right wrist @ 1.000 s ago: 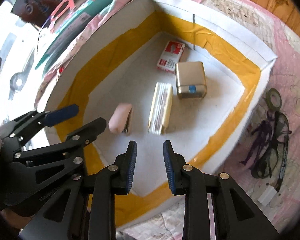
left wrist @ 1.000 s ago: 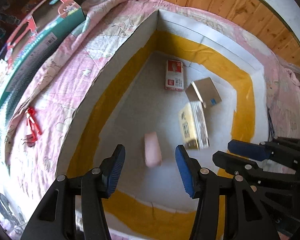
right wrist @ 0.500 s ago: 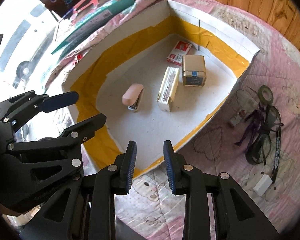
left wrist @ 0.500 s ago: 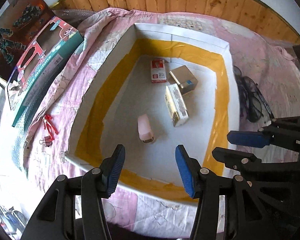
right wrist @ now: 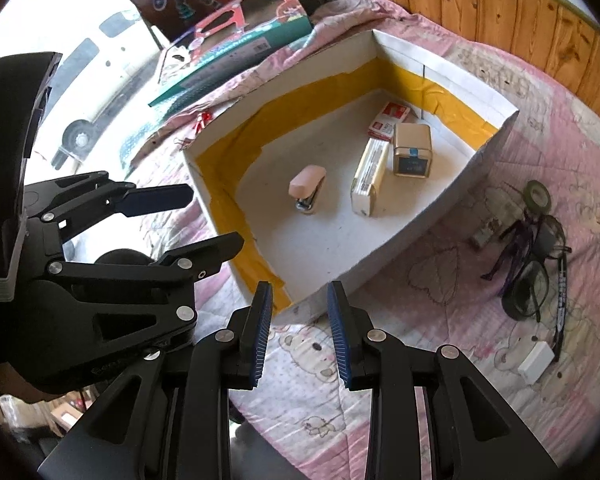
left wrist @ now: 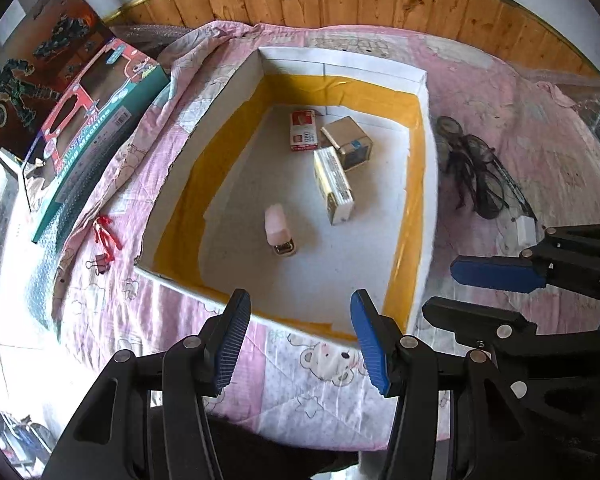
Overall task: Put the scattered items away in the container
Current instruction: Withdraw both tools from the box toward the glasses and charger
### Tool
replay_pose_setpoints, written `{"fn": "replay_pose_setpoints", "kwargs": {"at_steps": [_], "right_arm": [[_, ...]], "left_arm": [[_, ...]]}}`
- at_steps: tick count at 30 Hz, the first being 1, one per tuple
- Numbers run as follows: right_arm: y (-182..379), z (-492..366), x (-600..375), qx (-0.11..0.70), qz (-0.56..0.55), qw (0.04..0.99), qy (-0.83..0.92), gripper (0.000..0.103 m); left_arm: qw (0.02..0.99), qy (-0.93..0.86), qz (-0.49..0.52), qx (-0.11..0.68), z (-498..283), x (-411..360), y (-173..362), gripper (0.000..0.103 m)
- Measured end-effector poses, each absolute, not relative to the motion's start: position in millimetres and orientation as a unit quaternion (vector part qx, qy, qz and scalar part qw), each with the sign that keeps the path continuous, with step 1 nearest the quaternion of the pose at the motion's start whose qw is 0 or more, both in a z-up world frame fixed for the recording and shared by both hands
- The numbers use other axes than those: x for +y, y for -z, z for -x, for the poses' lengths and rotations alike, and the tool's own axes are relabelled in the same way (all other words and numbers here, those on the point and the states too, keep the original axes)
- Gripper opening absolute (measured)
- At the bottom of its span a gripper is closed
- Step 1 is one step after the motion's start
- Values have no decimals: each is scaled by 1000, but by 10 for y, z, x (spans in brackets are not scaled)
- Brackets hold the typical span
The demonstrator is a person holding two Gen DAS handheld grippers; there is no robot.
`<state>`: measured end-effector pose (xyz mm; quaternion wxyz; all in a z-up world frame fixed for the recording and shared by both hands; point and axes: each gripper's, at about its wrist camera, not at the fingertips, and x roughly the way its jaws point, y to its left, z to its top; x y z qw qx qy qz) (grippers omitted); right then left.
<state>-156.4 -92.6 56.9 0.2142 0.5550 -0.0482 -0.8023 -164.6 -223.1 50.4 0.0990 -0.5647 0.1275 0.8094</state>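
Stapler flat in container, metal nose toward camera

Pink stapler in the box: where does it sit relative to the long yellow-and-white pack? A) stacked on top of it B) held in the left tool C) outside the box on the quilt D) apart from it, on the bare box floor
D: the pink stapler lies alone on the white floor of the box, with a clear gap to the long pack.
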Motion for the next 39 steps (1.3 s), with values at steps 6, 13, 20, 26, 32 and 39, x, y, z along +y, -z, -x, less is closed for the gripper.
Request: {"fn": "replay_pose_setpoints", "kwargs": {"at_steps": [6, 13, 20, 26, 32, 39], "right_arm": [[-596, 1371, -845, -52, -539, 219, 812, 31], [-617, 1129, -705, -71, -510, 229, 826, 31], [-522, 888, -566, -91, -491, 235, 834, 31], [-382, 715, -390, -118, -486, 233, 834, 31], [-204, 546, -162, -145, -485, 220, 834, 31], [-20, 494, 80, -181, -492, 207, 826, 33]], "left_arm": [[104, -813, 555, 141, 1474, -2121, -587, 54], [114, -829, 521, 171, 1228, -1970, -730, 54], [123, -840, 486, 207, 950, -1825, -716, 53], [148, -844, 475, 202, 743, -1717, -684, 53], [163, -835, 487, 196, 601, -1541, -485, 53], [174, -826, 505, 179, 575, -1340, -290, 53]]}}
